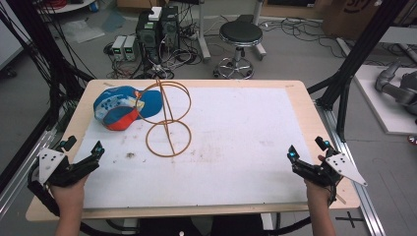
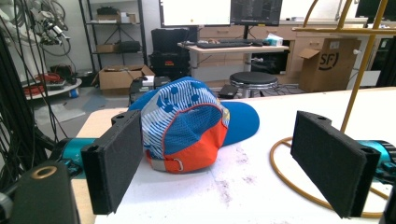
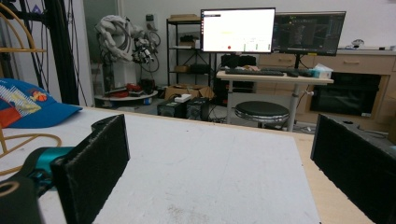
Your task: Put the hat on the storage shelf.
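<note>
The cap at the tabletop's far left corner is blue, with a white-striped, blue-dotted crown panel and an orange lower band; the wire stand beside it is yellowish brown; the tabletop is white with light wooden edges; both grippers, left gripper and right gripper, are black with teal accents.

Table with cap, wire stand
</note>
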